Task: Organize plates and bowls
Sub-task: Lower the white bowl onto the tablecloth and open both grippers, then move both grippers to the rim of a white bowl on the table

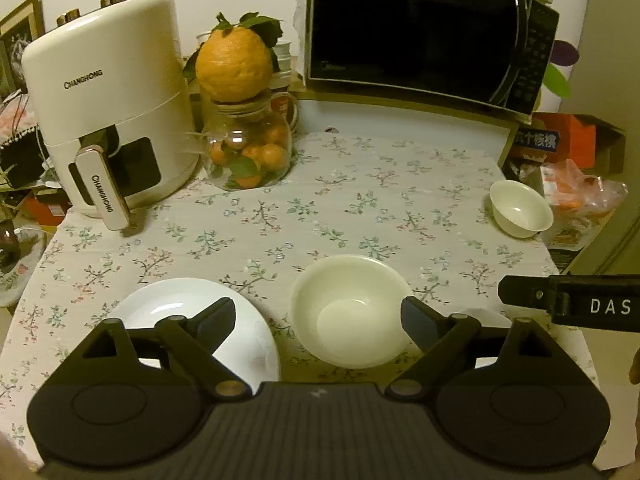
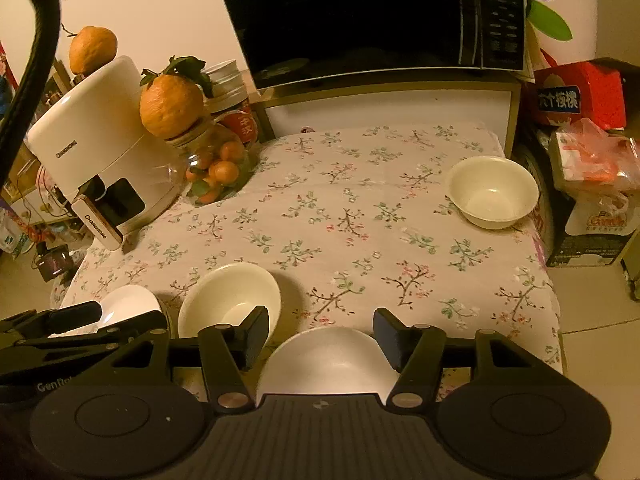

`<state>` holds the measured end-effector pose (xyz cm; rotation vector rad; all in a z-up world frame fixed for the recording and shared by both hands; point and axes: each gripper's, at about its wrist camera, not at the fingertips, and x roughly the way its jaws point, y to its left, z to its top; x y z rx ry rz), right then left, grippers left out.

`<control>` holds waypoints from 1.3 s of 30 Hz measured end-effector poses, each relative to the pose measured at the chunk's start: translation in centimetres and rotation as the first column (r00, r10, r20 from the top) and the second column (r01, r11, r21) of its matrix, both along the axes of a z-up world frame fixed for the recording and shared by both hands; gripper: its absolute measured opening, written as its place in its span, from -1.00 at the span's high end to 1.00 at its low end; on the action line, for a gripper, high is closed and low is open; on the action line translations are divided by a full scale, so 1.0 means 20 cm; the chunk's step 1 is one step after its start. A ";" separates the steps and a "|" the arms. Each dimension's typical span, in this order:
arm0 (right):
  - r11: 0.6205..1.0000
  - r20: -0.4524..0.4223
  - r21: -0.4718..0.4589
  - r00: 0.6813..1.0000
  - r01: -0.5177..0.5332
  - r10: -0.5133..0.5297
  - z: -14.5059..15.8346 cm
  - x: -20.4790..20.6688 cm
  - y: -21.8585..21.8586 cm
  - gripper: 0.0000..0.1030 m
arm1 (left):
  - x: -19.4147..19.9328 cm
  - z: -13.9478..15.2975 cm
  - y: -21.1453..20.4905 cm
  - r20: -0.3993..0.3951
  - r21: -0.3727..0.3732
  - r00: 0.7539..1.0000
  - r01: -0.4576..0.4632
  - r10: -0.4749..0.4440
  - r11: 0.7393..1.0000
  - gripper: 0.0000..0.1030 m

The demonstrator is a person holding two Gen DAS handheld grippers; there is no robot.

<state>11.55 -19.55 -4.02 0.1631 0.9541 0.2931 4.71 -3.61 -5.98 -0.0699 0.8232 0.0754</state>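
In the left wrist view the left gripper (image 1: pixel 316 316) hangs over the flowered tablecloth (image 1: pixel 360 200) at the lower middle of the frame, its jaws spread wide and gripping nothing; a cream bowl (image 1: pixel 352 312) sits upright on the cloth between the fingertips, and no pad presses on it. A white plate (image 1: pixel 192 308) lies at the lower left, partly under the left finger. A smaller bowl (image 1: pixel 520 208) stands at the right edge of the cloth, well apart from the others. At the right border a black part of the right gripper (image 1: pixel 568 300) reaches in. In the right wrist view the right gripper (image 2: pixel 320 336) sits at the lower middle, its jaws parted about halfway and empty, with a white dish (image 2: pixel 324 360) lying flat beneath and between the fingers, which do not pinch it. The cream bowl (image 2: pixel 228 300) is at the lower left there, the white plate (image 2: pixel 128 304) further left, the smaller bowl (image 2: pixel 492 192) at the right. A white air fryer (image 1: pixel 108 100), a jar of oranges (image 1: pixel 248 148) and a black microwave (image 1: pixel 424 28) fill the upper part of the frame
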 end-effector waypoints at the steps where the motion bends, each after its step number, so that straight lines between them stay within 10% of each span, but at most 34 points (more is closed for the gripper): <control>1: 1.000 0.002 0.000 1.000 -0.001 0.001 0.00 0.00 0.01 -0.14 | 0.00 0.00 0.01 0.001 0.004 1.000 -0.001 0.001 1.000 -0.78; 19: 1.000 -0.012 0.017 1.000 -0.022 0.022 -0.01 0.08 0.16 -0.50 | 0.04 0.01 0.13 0.004 0.102 0.997 -0.082 0.082 0.991 -0.95; 39: 0.998 -0.083 -0.007 0.995 -0.056 0.055 -0.10 0.26 0.28 -0.55 | 0.25 -0.09 0.25 -0.099 0.009 0.994 -0.035 0.035 0.999 -0.72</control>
